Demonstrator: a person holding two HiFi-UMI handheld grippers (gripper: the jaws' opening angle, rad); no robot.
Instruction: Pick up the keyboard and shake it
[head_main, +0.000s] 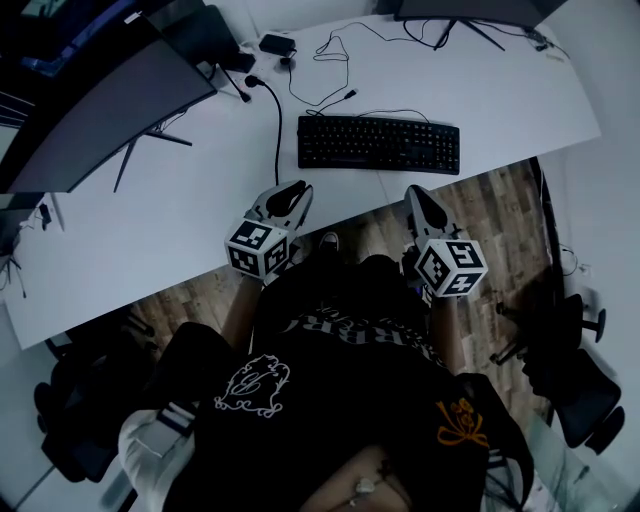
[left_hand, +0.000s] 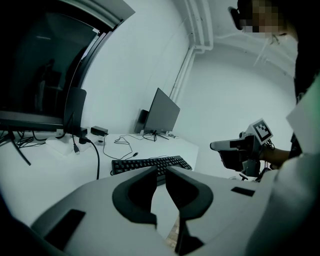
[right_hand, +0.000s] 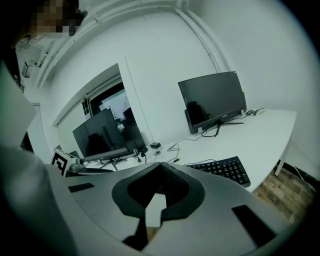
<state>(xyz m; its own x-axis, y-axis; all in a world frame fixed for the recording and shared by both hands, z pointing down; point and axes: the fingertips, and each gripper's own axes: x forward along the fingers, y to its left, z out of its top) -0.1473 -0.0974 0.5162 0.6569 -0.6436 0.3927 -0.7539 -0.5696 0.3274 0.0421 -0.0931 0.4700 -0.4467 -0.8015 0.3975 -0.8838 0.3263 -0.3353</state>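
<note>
Black keyboard (head_main: 379, 144) lies untouched at the desk's (head_main: 180, 210) near edge, left hand-held gripper (head_main: 292, 190) and right hand-held gripper (head_main: 419, 196) both closed, empty, just short of it: best to open both, clamp opposite ends evenly, lift level before shaking.

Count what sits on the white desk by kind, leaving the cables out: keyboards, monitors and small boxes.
black rectangular keyboard: 1
dark flat monitors: 2, one at the left and one at the far right
small black power brick: 1
Total: 4
</note>
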